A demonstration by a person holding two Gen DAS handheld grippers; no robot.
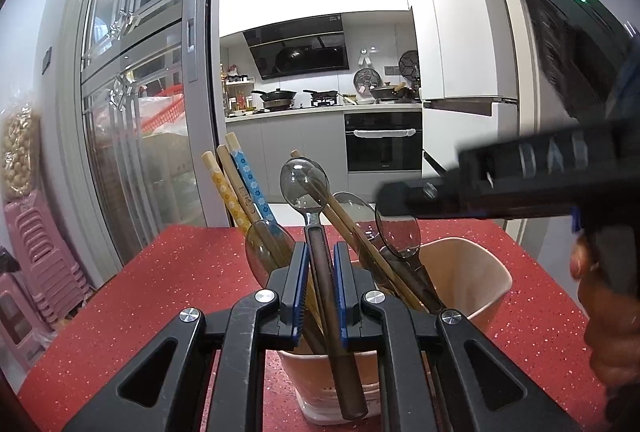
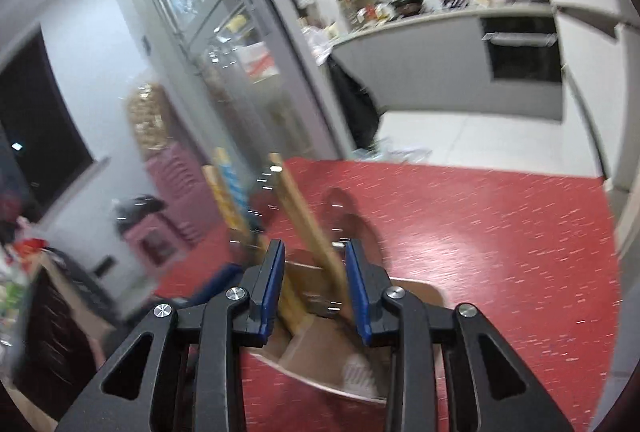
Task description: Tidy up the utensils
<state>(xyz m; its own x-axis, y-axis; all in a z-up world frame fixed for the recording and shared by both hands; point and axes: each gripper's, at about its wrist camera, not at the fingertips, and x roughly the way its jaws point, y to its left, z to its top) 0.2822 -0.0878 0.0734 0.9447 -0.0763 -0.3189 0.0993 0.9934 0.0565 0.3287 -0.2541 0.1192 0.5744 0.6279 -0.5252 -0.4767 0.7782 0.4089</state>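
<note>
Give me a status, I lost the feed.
Left claw shut on brown-handled spoon, over pink cup. Right claw open above cup, straddling a chopstick, view blurred. Other spoons and chopsticks crowd the cup.

Both wrist views look closely down at the pink holder (image 1: 460, 272) from above.

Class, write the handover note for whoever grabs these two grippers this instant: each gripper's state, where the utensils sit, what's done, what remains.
Left gripper: closed on the brown handle of a clear spoon that stands in the pink cup.
Right gripper: open, fingers either side of a wooden chopstick above the cup, not gripping; the view is blurred.
Things: patterned chopsticks, plain chopsticks and several spoons stand mixed in the cup on the red table.
Done: nothing visibly sorted.
Left: lift utensils out and group by type.
</note>
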